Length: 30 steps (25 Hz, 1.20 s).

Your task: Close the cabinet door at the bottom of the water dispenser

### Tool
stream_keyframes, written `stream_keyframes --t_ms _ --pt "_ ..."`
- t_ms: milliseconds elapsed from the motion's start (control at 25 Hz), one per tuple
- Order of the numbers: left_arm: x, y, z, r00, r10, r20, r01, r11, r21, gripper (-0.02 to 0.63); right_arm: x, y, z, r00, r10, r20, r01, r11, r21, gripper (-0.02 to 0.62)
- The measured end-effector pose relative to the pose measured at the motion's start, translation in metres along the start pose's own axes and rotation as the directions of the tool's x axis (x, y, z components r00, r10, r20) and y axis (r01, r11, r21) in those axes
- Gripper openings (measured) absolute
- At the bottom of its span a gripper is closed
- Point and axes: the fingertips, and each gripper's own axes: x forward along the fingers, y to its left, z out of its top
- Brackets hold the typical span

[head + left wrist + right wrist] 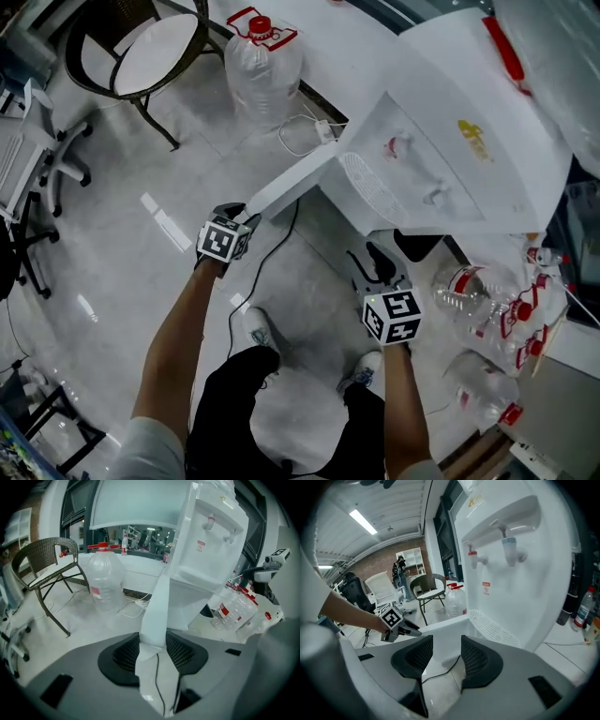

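Observation:
The white water dispenser [450, 141] stands at the upper right, and its lower cabinet door [295, 183] is swung out to the left. My left gripper [246, 217] is at the door's free outer edge. In the left gripper view that white edge [157, 602] runs down between the jaws and fills the gap, so the left gripper [153, 639] is shut on it. My right gripper [373, 262] hangs low in front of the dispenser base, beside the door. It is open [446, 651], with only floor and cable between its jaws; the door [450, 623] lies just beyond them.
A black cable [262, 258] trails across the pale floor below the door. A large water bottle [262, 61] and a wicker chair [141, 47] stand behind. Several empty bottles [487, 309] lie right of the dispenser. The person's feet [258, 328] are just below the grippers.

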Motion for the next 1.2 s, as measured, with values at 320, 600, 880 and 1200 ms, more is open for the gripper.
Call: stream_keyframes --t_ms 320,600,880,1200 --pt "0.010 -0.113 -0.027 0.998 0.054 -0.030 -0.055 0.998 -0.035 0.183 -0.080 -0.056 -0.047 1.000 -0.013 -0.013 0.013 1.000 -0.014 0.215" --pt "0.036 -0.189 -0.014 0.994 0.112 -0.008 -0.112 0.982 -0.150 0.183 -0.160 -0.110 -0.087 0.999 -0.039 -0.008 0.039 0.999 -0.004 0.214" --pt "0.055 -0.245 0.009 0.978 0.205 0.043 -0.182 0.933 -0.310 0.183 -0.220 -0.161 -0.132 0.998 -0.053 -0.014 0.053 0.998 0.015 0.213" --pt "0.093 -0.314 0.020 0.981 0.192 0.036 -0.168 0.923 -0.347 0.181 -0.251 -0.203 -0.170 0.999 -0.018 -0.033 0.018 1.000 0.025 0.213"
